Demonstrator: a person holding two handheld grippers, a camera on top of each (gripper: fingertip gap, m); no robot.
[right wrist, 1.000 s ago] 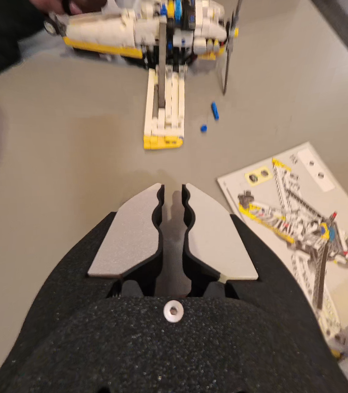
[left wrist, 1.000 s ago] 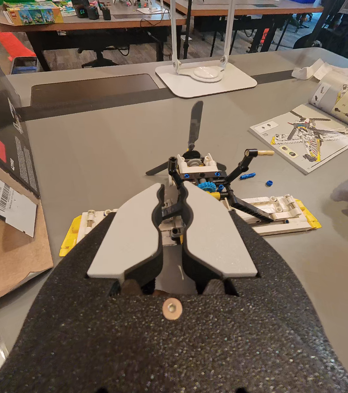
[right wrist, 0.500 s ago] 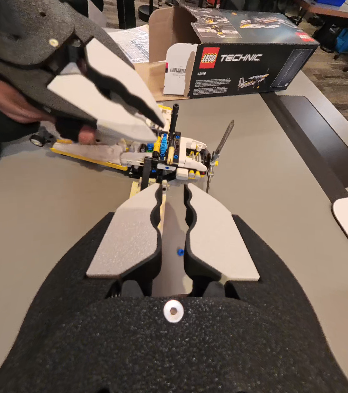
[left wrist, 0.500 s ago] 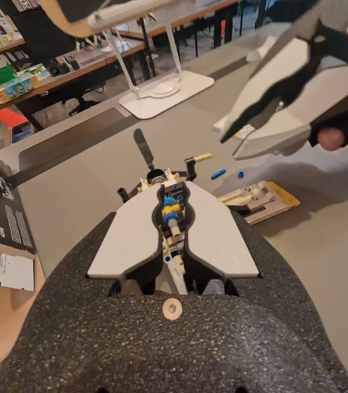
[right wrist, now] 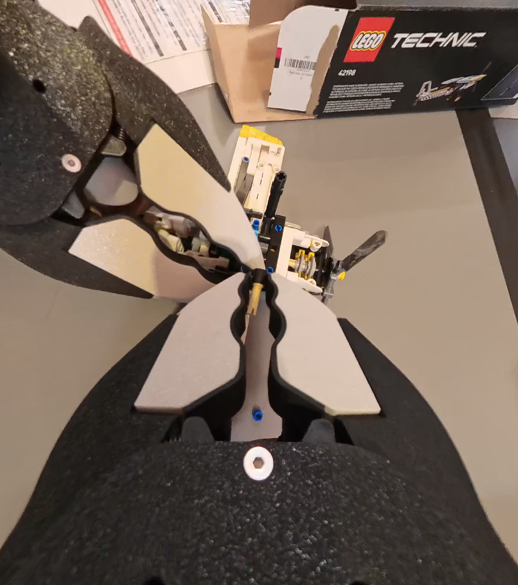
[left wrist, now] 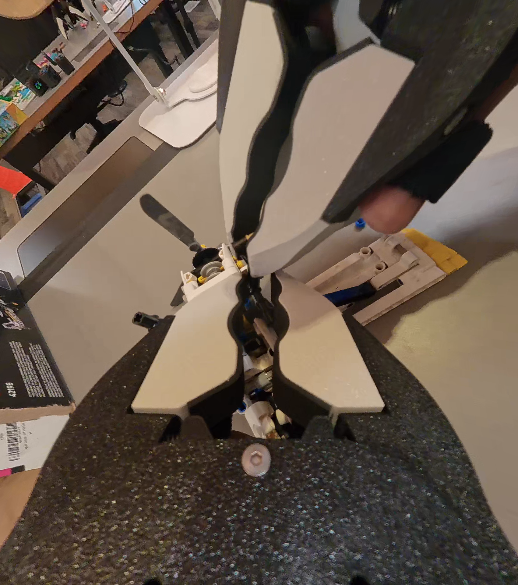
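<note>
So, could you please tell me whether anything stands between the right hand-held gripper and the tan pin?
Nothing visible does. The tan pin lies between the right hand-held gripper's fingers, whose tips pinch its black connector. The left hand-held gripper, gripping the model plane, crowds alongside.

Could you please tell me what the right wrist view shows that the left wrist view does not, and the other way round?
Only the right wrist view shows the tan pin on a black connector between the right gripper's jaws. Only the left wrist view shows the white lamp base and the background desks. Both show the plane model, its propeller blade, the black box and the left gripper around the model's body.
</note>
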